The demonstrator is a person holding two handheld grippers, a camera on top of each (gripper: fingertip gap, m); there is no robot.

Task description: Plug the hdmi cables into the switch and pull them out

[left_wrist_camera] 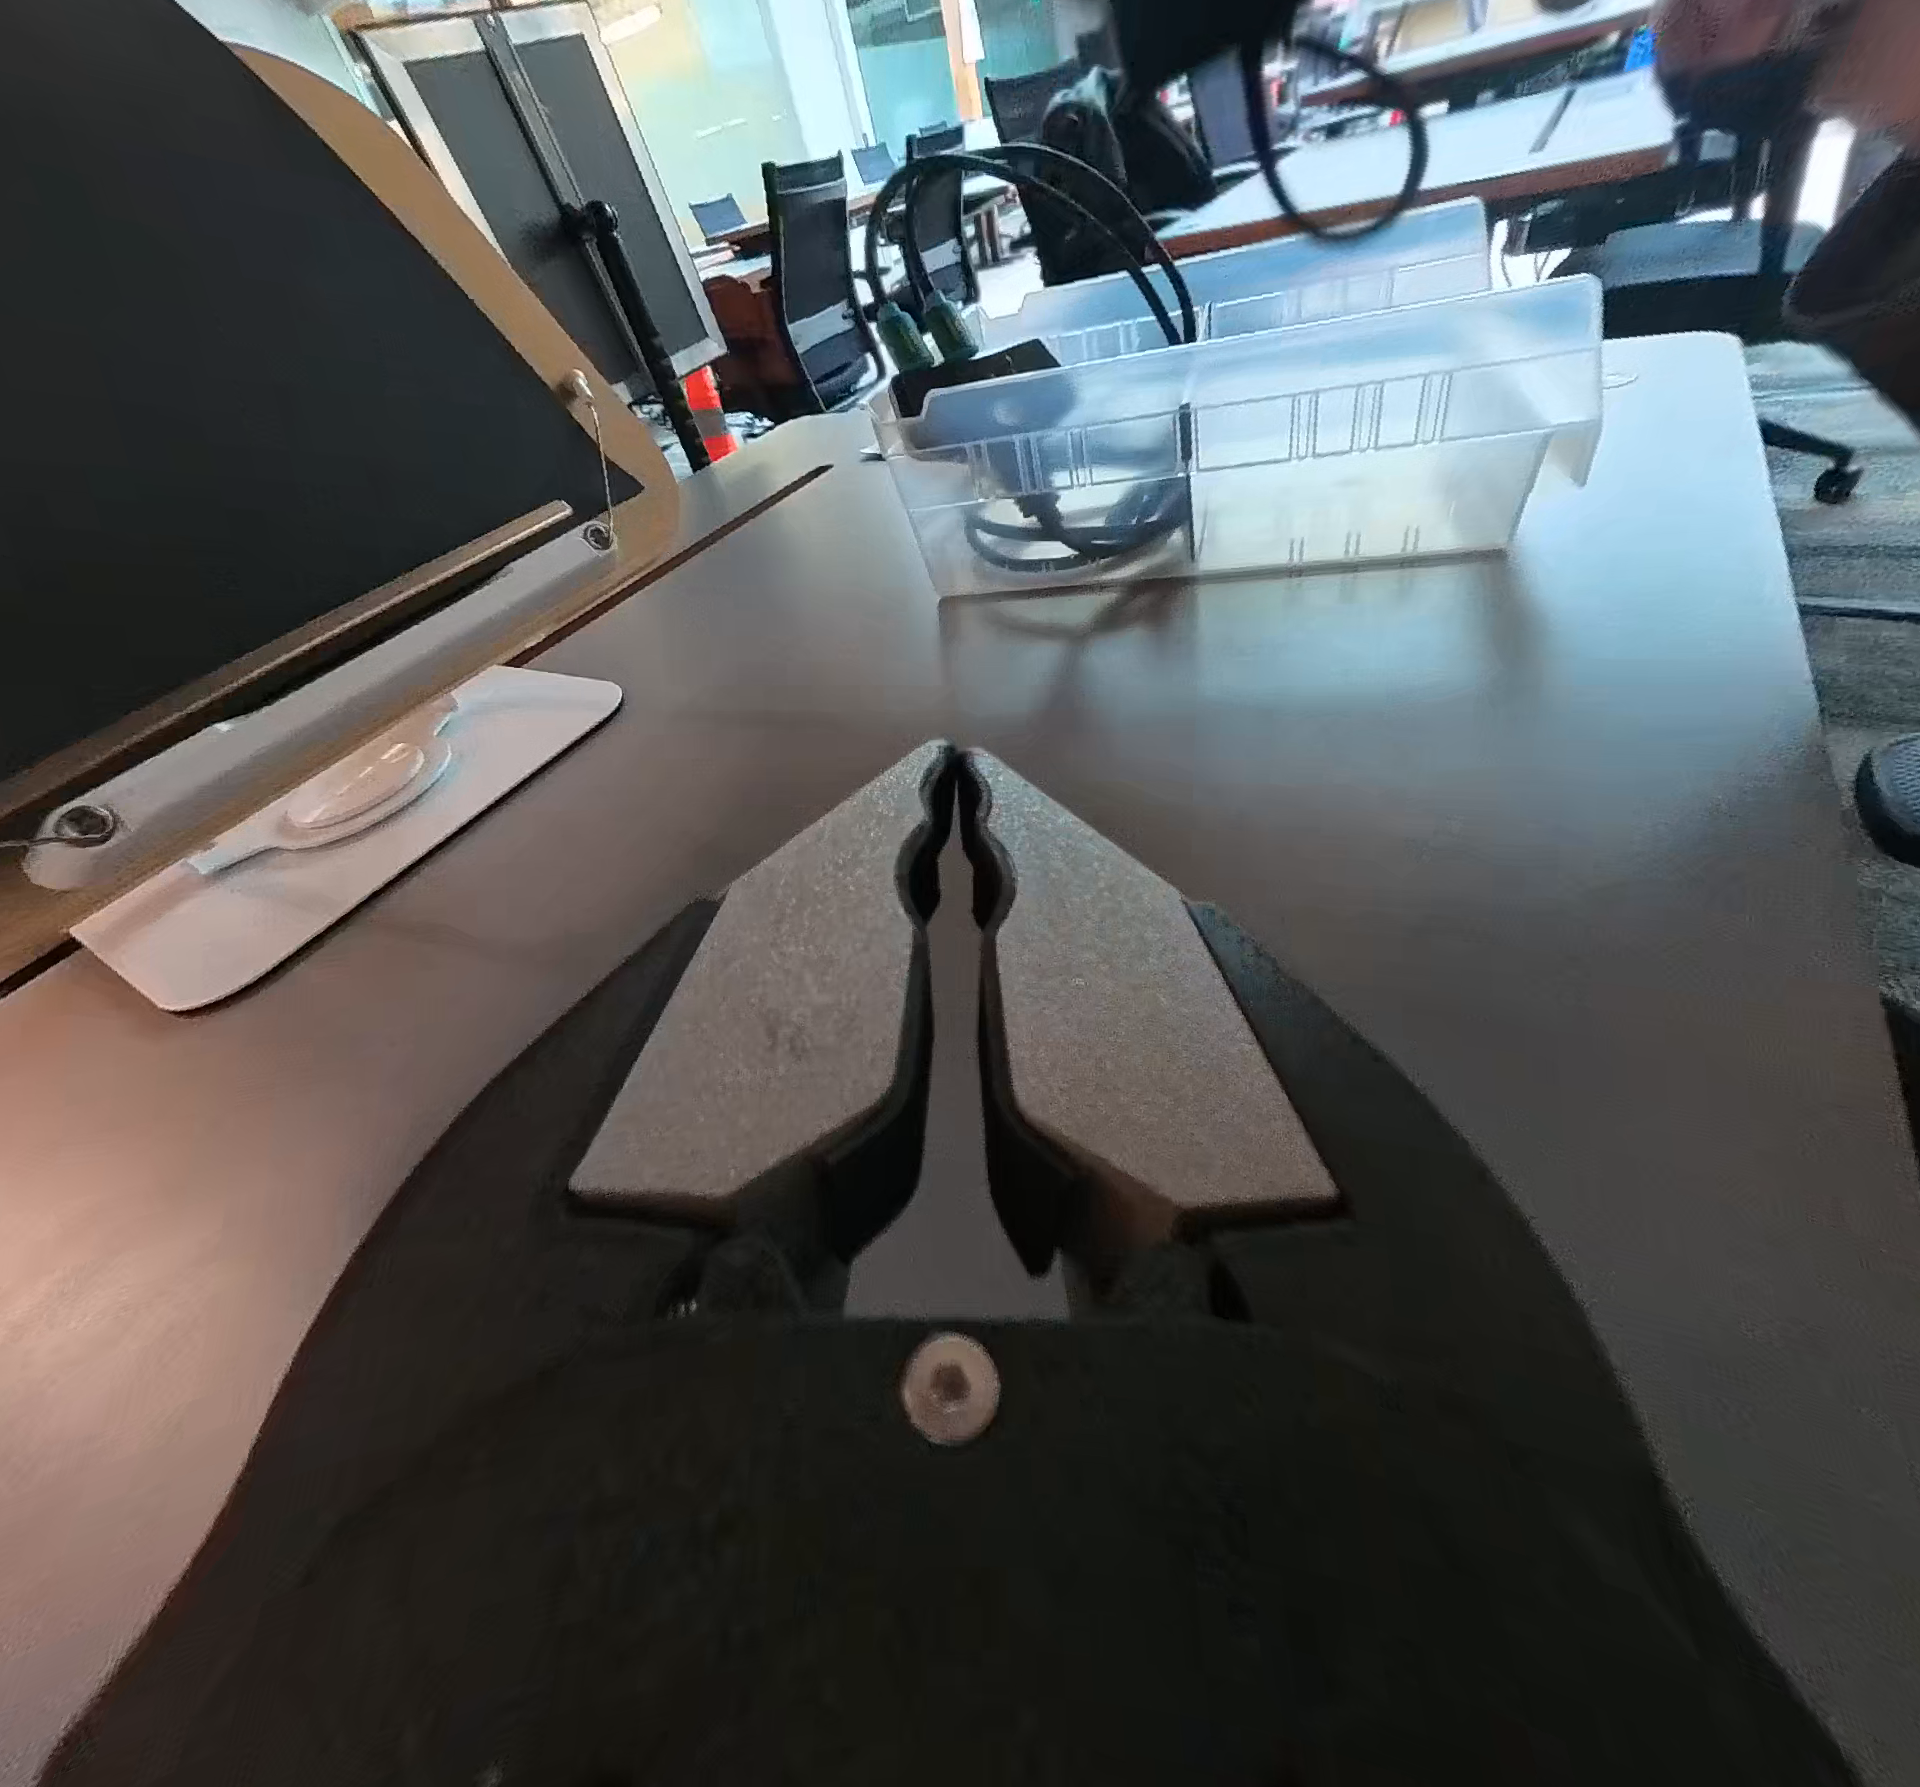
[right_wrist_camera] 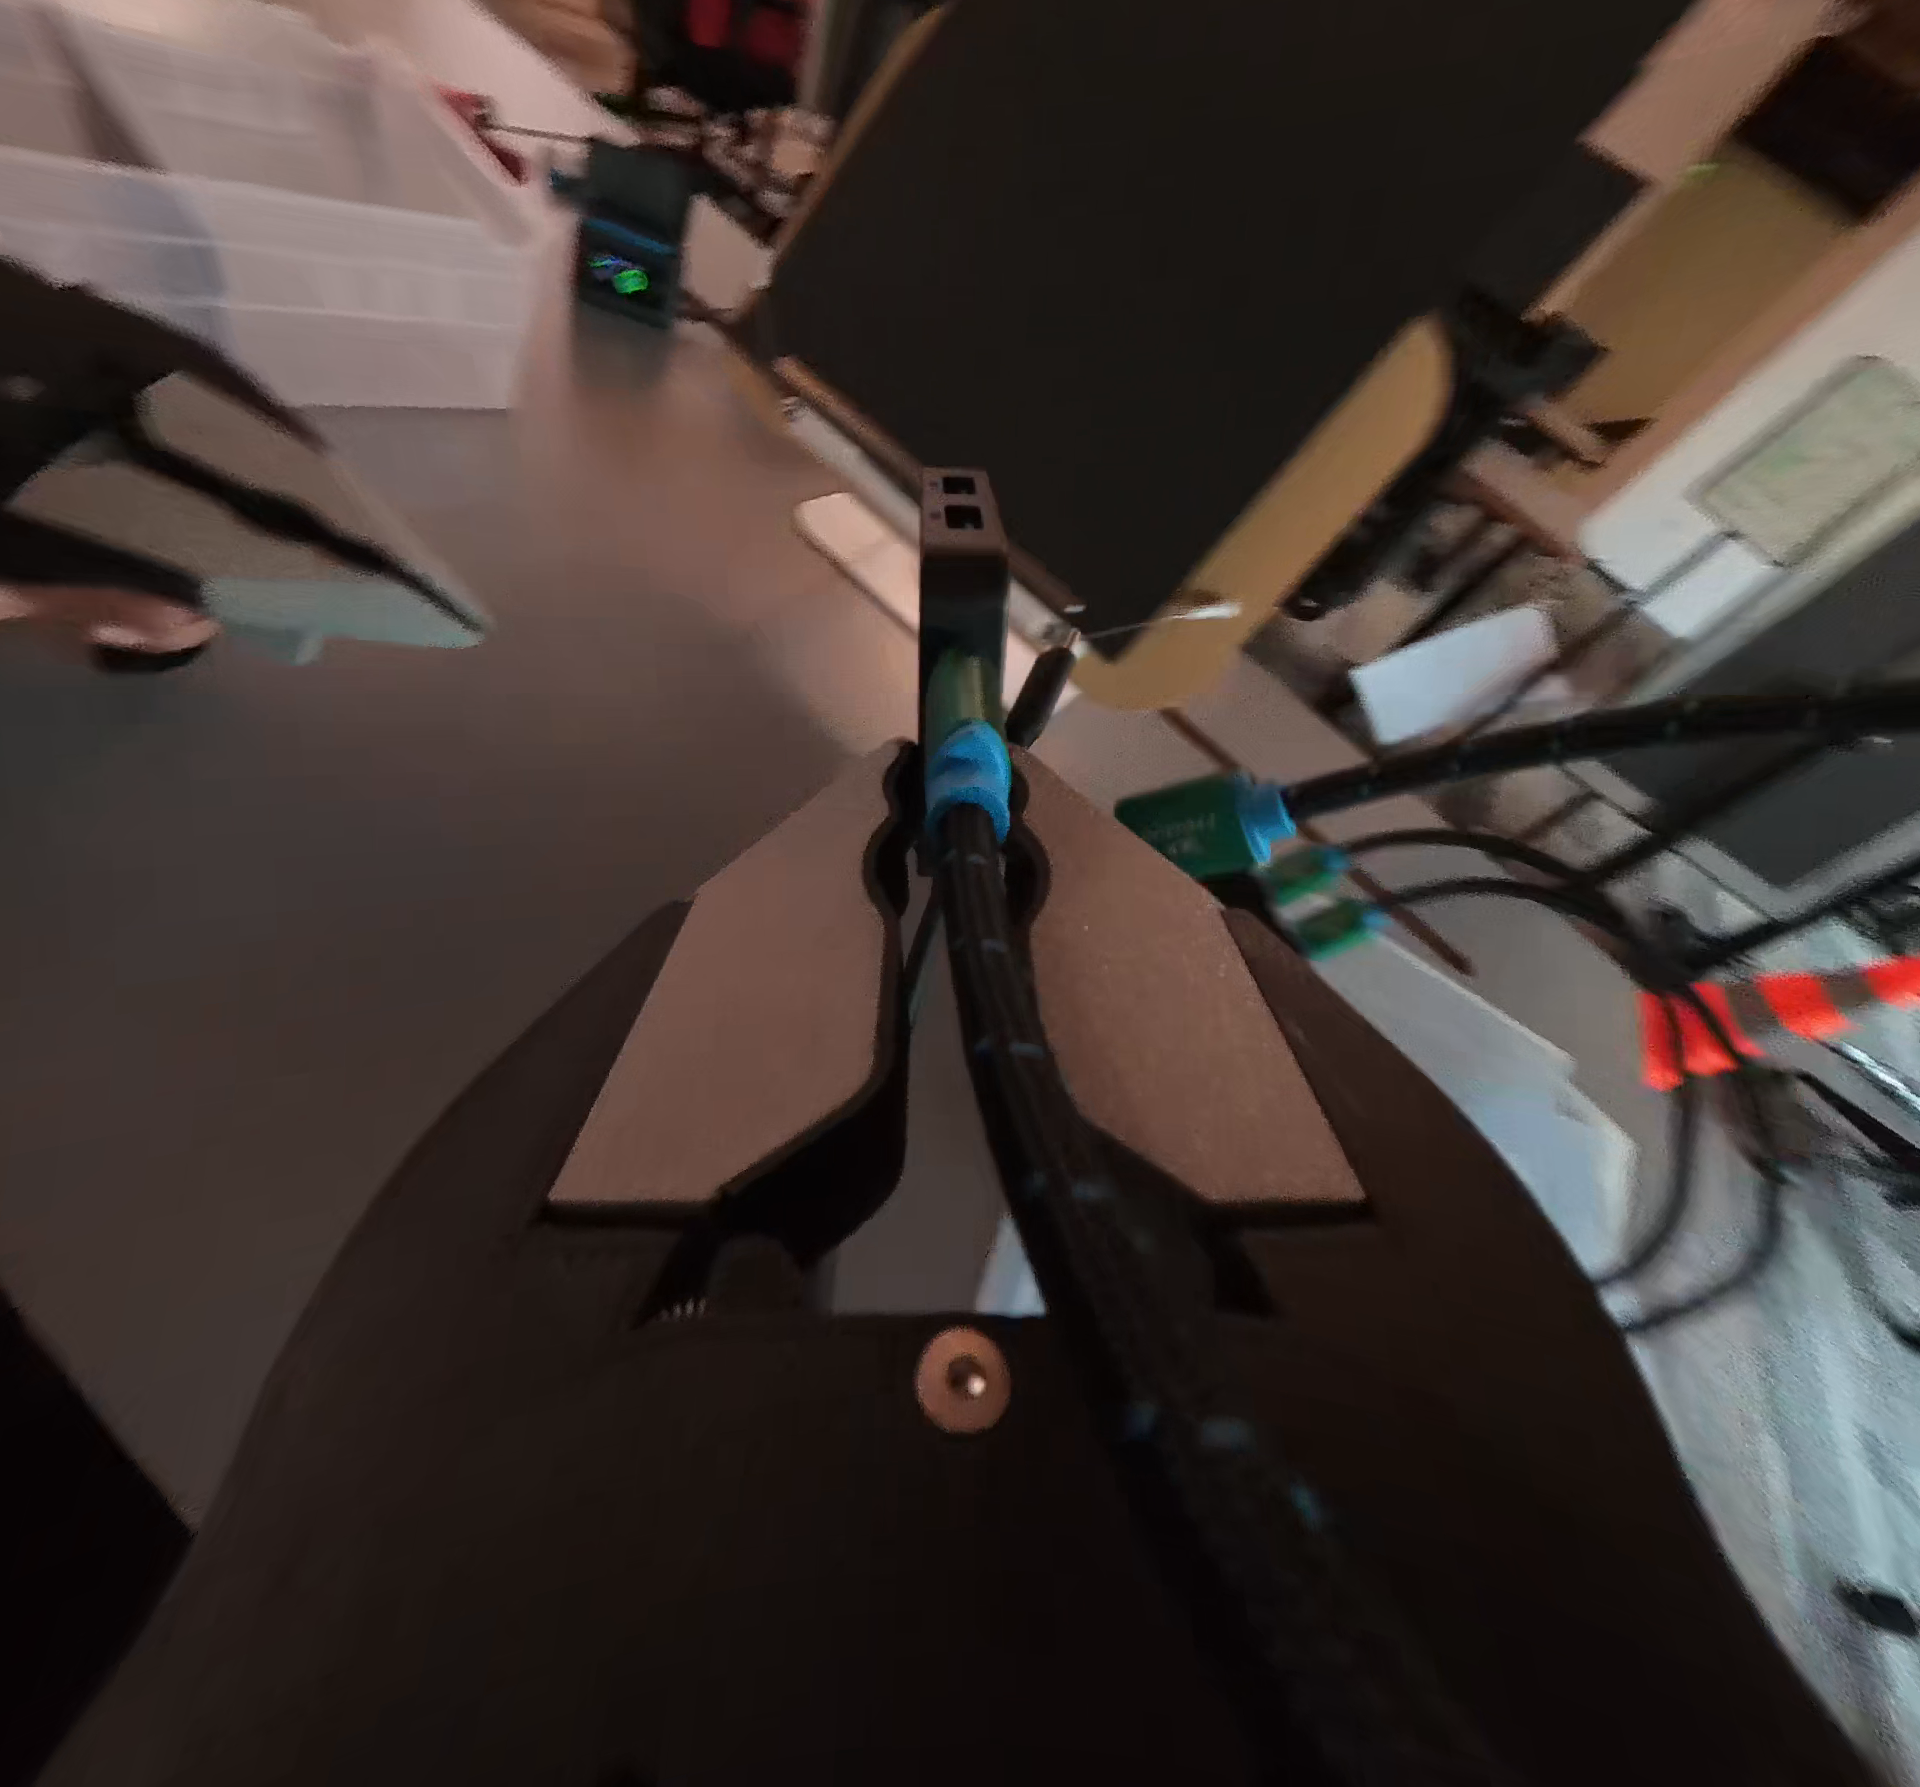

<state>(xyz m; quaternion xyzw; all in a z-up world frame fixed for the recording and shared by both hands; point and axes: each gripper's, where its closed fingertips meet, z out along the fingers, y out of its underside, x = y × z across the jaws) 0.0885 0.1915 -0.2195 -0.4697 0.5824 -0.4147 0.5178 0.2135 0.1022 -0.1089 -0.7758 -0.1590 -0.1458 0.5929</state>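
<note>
The worktop point(left_wrist_camera: 1299, 750) is a dark, glossy surface and serves as the reference for all positions below. A large dark panel with a tan rim point(left_wrist_camera: 208, 335) stands along its far-left edge, with a white flat base plate point(left_wrist_camera: 416, 802) lying on the worktop at the panel's foot. A clear plastic divided bin point(left_wrist_camera: 1351, 449) rests on the far part of the worktop; dark cable coils point(left_wrist_camera: 1060, 532) lie in its left compartment. Two green-bodied plugs point(left_wrist_camera: 925, 329) on looping black cables stand up at the bin's far-left corner. Nothing lies on the worktop between the left tongs and the bin.

In the right wrist view, the switch point(right_wrist_camera: 964, 553), a small black box, is suspended above the worktop, end-on to the camera, with open ports visible on its far end. One hdmi cable point(right_wrist_camera: 1039, 1114), black and braided, runs back between the fingers; its green plug point(right_wrist_camera: 961, 688) is seated in the near end of the switch. Three loose green plugs point(right_wrist_camera: 1195, 828) hang to the right, off the worktop edge.

Right tongs point(right_wrist_camera: 966, 792): narrow, fingertips clamped on the blue collar point(right_wrist_camera: 966, 781) of the seated plug, raised above the worktop and rolled sideways.

Left tongs point(left_wrist_camera: 956, 771): fully closed with nothing between the tips, low over the near worktop, pointing toward the bin.
</note>
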